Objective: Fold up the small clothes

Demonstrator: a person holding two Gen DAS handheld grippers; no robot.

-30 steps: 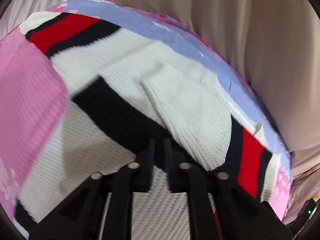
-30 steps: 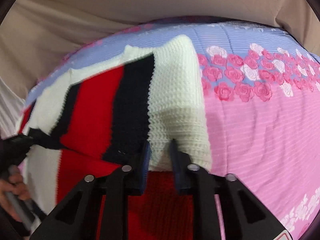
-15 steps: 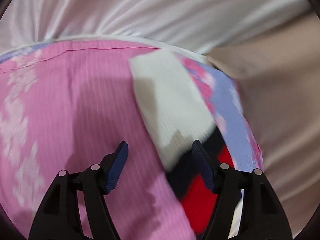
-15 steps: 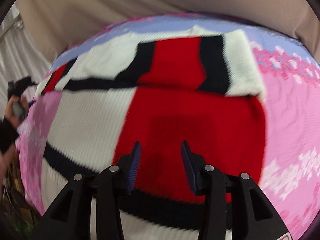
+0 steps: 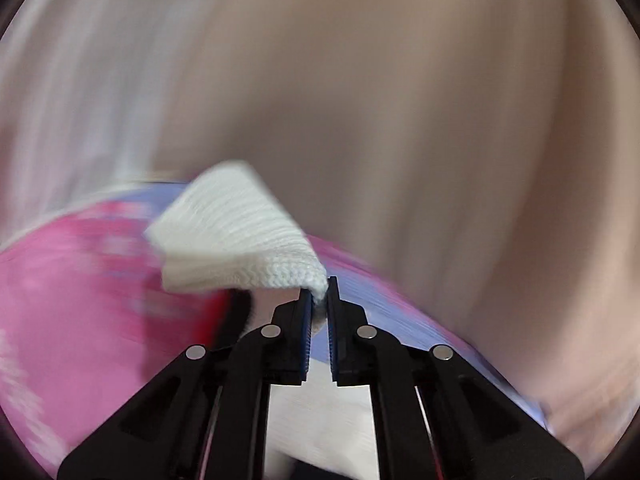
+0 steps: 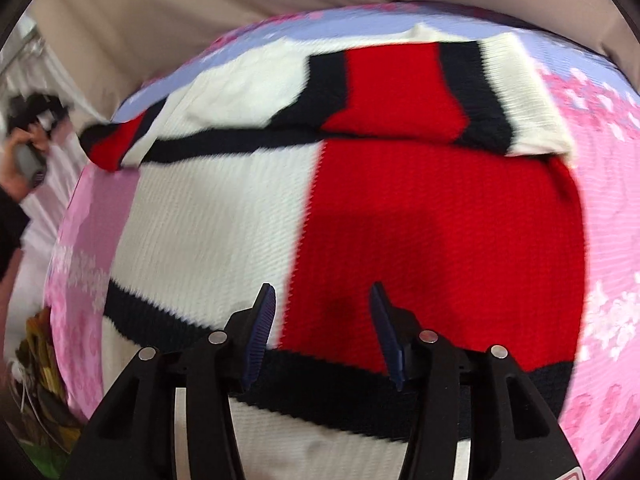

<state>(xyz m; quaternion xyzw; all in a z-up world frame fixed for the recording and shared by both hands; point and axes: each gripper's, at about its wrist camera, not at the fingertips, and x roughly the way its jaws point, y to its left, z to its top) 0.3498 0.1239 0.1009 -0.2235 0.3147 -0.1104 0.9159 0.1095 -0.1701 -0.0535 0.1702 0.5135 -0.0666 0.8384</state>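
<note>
A knit sweater (image 6: 400, 216) in red, white and black blocks lies on the pink and lilac floral bedcover (image 6: 608, 208). Its right sleeve (image 6: 460, 92) is folded across the top of the body. My right gripper (image 6: 322, 304) is open and empty, just above the red and white body. My left gripper (image 5: 319, 300) is shut on the white cuff of the left sleeve (image 5: 240, 236) and holds it lifted above the bedcover (image 5: 80, 312); the view is blurred. In the right wrist view the left sleeve (image 6: 116, 144) stretches off to the far left.
Beige and white curtains (image 5: 400, 100) hang close behind the bed. In the right wrist view the person's hand with the left gripper (image 6: 28, 148) shows at the far left edge. Some clutter (image 6: 40, 360) lies low at the left, off the bed.
My left gripper opened, moved to the white cuff and shut on it, lifting it. My right gripper let go of the right sleeve, opened wider and drew back over the sweater's body.
</note>
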